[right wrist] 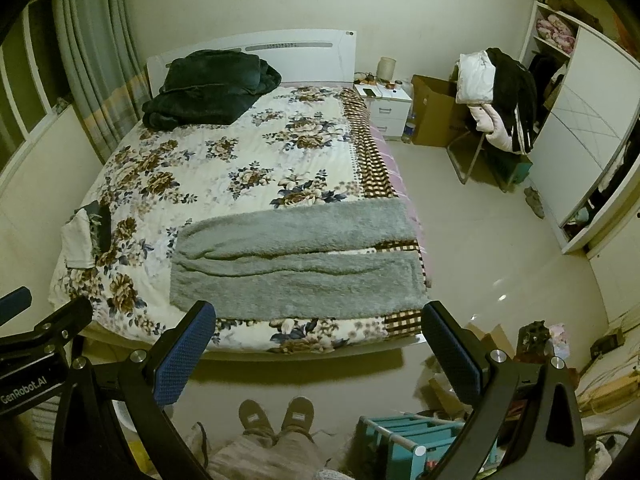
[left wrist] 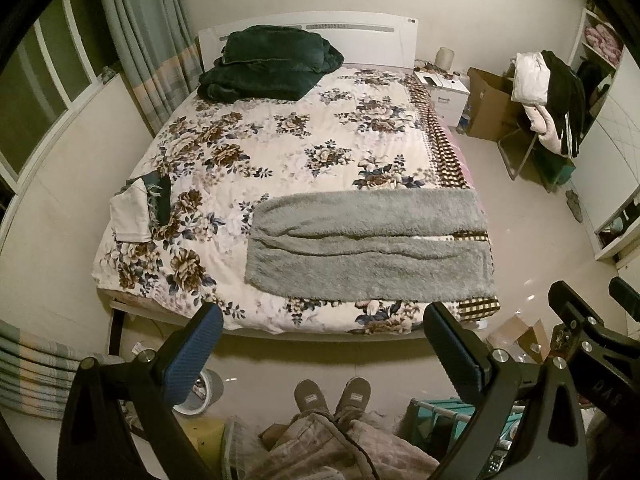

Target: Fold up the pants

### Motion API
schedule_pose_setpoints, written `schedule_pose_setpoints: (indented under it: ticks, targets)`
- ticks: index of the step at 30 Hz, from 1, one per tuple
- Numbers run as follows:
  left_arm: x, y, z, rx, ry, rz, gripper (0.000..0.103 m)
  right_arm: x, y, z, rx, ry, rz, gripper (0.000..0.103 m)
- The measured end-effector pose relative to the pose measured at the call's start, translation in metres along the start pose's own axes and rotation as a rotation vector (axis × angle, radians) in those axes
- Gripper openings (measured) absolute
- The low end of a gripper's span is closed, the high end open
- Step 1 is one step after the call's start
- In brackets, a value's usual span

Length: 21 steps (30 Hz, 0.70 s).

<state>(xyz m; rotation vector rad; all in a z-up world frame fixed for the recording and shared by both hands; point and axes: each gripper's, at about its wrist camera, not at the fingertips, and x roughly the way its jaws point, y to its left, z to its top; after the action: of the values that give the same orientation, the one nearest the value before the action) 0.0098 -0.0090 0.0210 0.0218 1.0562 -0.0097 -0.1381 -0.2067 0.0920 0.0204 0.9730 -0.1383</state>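
The grey fleece pants (left wrist: 368, 248) are lying flat across the foot end of the bed (left wrist: 280, 140), super fuzzy, almost like sherpa. The two legs run side by side across the mattress with a narrow gap between them where the checked border of the quilt peeks through. The leg ends reach the right edge of the bed.

Both grippers are held back off the foot of the bed, over the floor, touching nothing. The left gripper (left wrist: 320, 352) has its fingers spread wide apart with nothing between them, and the right gripper (right wrist: 316, 350) is the same, gaping with nothing held. The pads (right wrist: 182, 354) are blue with a little dimpled grip texture, on black frames.

The bedding is a cream quilt with big brown and navy flower prints. A dark green plush blanket (left wrist: 268, 62) is heaped by the white headboard (left wrist: 312, 32). On the left edge there's a small folded pile (left wrist: 138, 210), white cloth with something dark and fringed on it; can't really tell what it is.

The rest of the room: pale glossy tile floor (left wrist: 532, 216), striped curtains (left wrist: 136, 40) on the left, a white nightstand (right wrist: 386, 108), a cardboard box (right wrist: 434, 110), and a chair piled with clothes (right wrist: 496, 96).
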Motion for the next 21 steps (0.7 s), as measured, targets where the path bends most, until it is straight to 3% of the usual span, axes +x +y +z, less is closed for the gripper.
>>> schedule_pose_setpoints:
  ticks: [21]
  targets:
    - [0.013,-0.003,0.000,-0.015,0.005,0.010,0.102,0.006,-0.004,-0.004,0.007,0.005,0.003,0.103]
